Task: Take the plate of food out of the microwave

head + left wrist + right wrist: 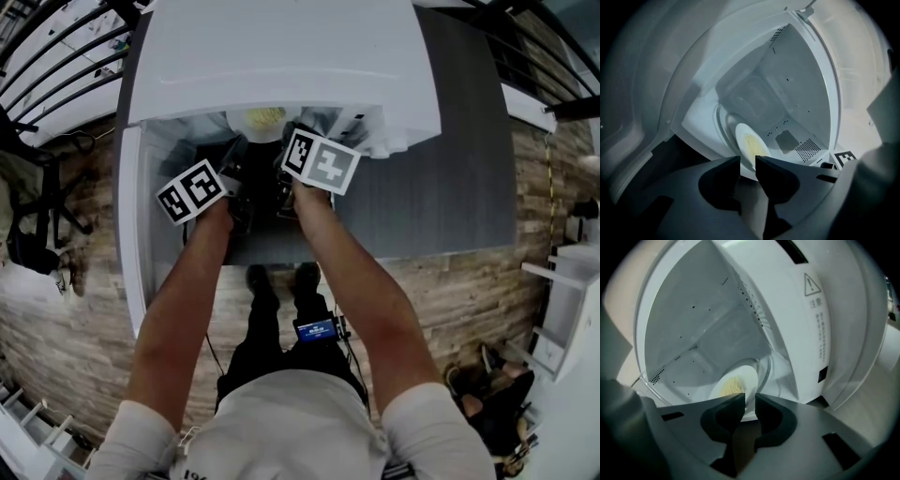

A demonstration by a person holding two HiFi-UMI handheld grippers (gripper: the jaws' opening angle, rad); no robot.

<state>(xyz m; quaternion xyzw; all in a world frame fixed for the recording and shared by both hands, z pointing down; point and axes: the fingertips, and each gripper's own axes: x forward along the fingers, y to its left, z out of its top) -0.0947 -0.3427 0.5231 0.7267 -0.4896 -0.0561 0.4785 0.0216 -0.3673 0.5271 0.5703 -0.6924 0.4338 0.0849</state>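
While the round white plate of yellow food [747, 140] sits on the glass turntable [722, 124] inside the open white microwave [281, 66], left claw [748, 161] and right claw [750, 399] each pinch its near rim. It looks stiff, glazed-slick and breakable, so the two rim holds should stay level.

Grey tabletop [459, 187]: a white microwave [281, 56] stands directly on it, with its door [129, 234] swung open to one side. Inside, a glass turntable [721, 126] carries a plate [747, 140] of yellowish food. Wood-plank floor [469, 300] lies below the tabletop.
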